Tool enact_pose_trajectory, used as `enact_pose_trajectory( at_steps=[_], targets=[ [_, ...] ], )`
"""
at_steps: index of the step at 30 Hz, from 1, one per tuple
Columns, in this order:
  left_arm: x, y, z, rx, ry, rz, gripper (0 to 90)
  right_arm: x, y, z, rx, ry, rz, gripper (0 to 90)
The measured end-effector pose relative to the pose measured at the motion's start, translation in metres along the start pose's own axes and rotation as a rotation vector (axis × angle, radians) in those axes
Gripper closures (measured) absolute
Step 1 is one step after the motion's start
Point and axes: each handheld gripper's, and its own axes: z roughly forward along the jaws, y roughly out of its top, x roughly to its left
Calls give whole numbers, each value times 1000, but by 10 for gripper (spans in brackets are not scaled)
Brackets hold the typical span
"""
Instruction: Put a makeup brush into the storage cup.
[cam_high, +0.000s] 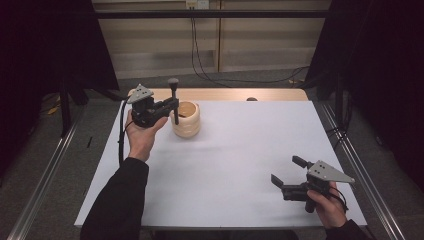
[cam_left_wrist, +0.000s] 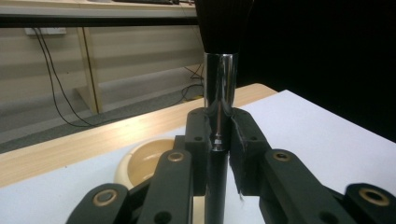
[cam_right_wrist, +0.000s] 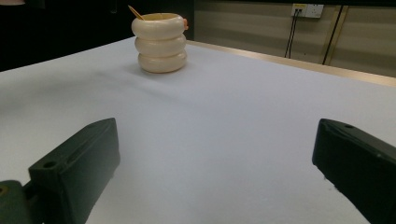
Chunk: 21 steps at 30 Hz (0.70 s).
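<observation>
High view: a white table (cam_high: 225, 170) carries a cream ringed cup (cam_high: 186, 120) near its far left corner. The left gripper (cam_high: 169, 107), raised just beside the cup, clamps an upright makeup brush (cam_high: 174, 100). The right gripper (cam_high: 287, 172) rests near the front right corner, jaws wide apart, holding nothing.

Left gripper view: jaws closed on the brush's chrome ferrule (cam_left_wrist: 220, 88), black bristles up; the cup (cam_left_wrist: 140, 161) sits below.

Right gripper view: spread jaws face the distant cup (cam_right_wrist: 159, 43), which has a thin stick (cam_right_wrist: 136, 12) in it.
</observation>
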Motion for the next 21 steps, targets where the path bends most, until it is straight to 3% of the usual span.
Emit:
enact_pose_trajectory(
  at_steps=[10, 21],
  targets=[
    [-1, 6, 13, -51, -9, 15, 788, 0, -1, 0, -11, 5, 6, 4],
    [5, 5, 33, -46, 13, 7, 788, 1, -1, 0, -7, 10, 17, 4]
  ],
)
